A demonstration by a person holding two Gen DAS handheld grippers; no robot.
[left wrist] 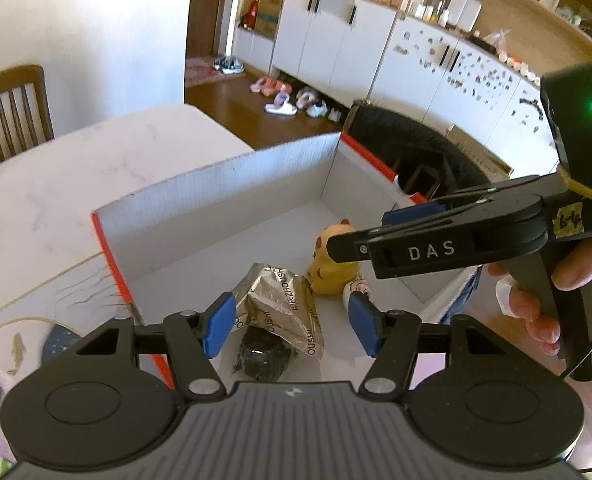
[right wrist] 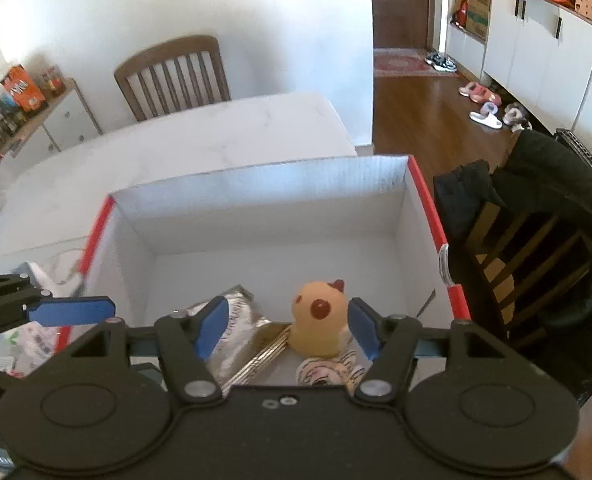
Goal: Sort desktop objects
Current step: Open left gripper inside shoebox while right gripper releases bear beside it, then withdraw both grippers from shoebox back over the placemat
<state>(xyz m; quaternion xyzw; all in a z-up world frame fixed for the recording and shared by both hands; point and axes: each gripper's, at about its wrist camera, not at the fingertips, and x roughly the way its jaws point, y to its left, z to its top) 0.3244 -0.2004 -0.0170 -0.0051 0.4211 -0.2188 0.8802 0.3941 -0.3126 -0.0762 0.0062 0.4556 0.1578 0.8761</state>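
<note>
Looking down the left wrist view, the left gripper (left wrist: 290,326) hangs with its jaws spread and empty over the cardboard box (left wrist: 224,184), where a foil snack packet (left wrist: 284,300) and a yellow toy (left wrist: 331,268) already lie, while the right gripper (left wrist: 359,236) crosses above the toy with its jaws apparently near together. From the right wrist view, the right gripper's (right wrist: 290,328) own jaws look released with nothing held, the toy (right wrist: 319,320) beside a small patterned item (right wrist: 327,372) on the box floor, so I judge a drop-off is just finished and the next move calls for lifting clear to fetch another object from the table (right wrist: 216,136).

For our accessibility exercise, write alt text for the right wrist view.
An open right gripper hovers over a white, red-edged cardboard box holding a yellow Pikachu toy, a silver foil packet and a small patterned item. The box sits on a white marble table.
</note>
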